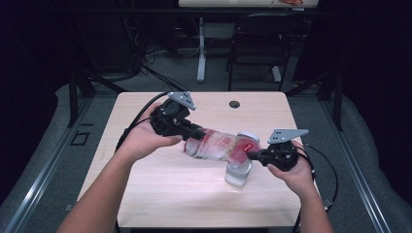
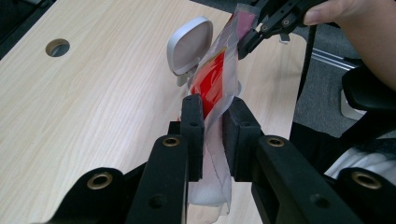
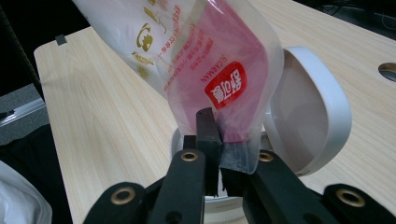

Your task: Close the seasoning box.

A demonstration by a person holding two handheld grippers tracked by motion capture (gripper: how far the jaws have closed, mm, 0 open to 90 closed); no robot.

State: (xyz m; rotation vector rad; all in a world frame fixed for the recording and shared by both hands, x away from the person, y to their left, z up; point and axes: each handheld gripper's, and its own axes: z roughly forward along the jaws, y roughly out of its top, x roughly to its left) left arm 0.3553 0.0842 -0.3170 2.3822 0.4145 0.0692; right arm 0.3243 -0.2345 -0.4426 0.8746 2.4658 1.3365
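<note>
The plastic pouch (image 1: 218,144) hangs stretched in the air over the middle of the table (image 1: 145,194), pinched at both ends: the left gripper (image 1: 187,130) is clamped tight on one end, the right gripper (image 1: 252,155) closed on the other. That right-hand end dips over a clear jar (image 1: 238,174) with its white lid (image 3: 317,116) flipped open, seemingly just touching its mouth.

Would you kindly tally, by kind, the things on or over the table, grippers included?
Grippers: 2, the left gripper and the right gripper
Plastic pouch: 1
Clear jar with hinged lid: 1
Total: 4
</note>
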